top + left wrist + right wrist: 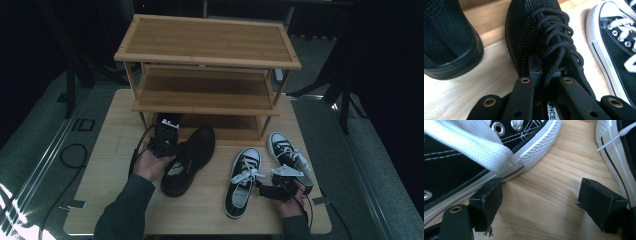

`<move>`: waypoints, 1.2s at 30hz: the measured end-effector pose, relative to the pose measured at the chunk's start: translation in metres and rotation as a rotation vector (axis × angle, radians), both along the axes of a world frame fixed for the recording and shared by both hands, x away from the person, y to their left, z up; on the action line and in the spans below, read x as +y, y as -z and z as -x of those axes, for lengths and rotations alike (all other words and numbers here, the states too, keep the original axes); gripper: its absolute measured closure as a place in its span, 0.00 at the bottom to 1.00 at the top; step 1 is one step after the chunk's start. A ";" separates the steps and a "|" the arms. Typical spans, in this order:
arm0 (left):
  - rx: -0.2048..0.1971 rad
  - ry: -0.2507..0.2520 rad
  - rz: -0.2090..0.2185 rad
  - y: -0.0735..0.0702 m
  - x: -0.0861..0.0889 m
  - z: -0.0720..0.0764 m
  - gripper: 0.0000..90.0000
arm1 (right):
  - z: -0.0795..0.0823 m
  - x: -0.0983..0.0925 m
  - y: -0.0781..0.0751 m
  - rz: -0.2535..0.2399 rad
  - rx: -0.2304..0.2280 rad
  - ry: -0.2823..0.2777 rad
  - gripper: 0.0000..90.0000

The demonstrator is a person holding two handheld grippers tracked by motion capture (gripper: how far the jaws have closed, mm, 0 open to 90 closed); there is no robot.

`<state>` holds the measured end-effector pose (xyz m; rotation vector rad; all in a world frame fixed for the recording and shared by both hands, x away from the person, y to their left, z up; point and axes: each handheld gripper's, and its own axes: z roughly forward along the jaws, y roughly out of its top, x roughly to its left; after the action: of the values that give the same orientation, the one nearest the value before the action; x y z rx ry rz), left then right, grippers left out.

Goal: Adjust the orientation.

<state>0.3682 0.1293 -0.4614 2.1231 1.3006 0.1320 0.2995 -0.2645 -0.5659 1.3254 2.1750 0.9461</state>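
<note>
the left hand-held gripper [165, 141] has its jaws pressed together on the collar and tongue edge of the black knit mesh lace-up shoe [190, 159], pinching it just behind the knot of black laces [554, 37]. that shoe lies on the pale wooden surface [110, 175] directly in front of the three-tier bamboo shoe rack [207, 55], its long axis running from the heel near the person's left hand up and to the right, toe toward the rack's lowest shelf — so the coming move is likely a lift and push forward along that line.

the right hand-held gripper [272, 189] rests with jaws spread wide, holding nothing, low on the surface between the two black canvas sneakers with white laces and white rubber soles [243, 180] [289, 157].

the left gripper view adds a second black shoe [447, 42] off to the side by the rack's edge. the right gripper view shows bare wood between the pads [486, 200] and a sneaker sole to either side, the left pad close against one — the high view is too coarse for that.
</note>
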 end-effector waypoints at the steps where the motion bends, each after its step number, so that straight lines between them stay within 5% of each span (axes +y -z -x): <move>1: 0.000 -0.008 0.004 0.000 -0.001 -0.002 0.97 | 0.000 0.000 0.000 0.000 0.000 0.000 0.22; 17: -0.053 -0.169 -0.001 0.007 -0.007 -0.022 0.97 | 0.000 0.000 0.000 0.000 0.000 0.000 0.22; 29: -0.129 -0.349 0.008 0.012 -0.009 -0.040 0.97 | 0.000 0.000 0.000 0.000 0.001 0.000 0.22; 36: -0.166 -0.405 -0.027 0.017 -0.011 -0.044 0.96 | 0.000 0.000 0.000 0.000 0.001 0.000 0.22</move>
<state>0.4118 0.1182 -0.4786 1.8009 1.6152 0.4865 0.2995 -0.2645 -0.5659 1.3261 2.1754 0.9454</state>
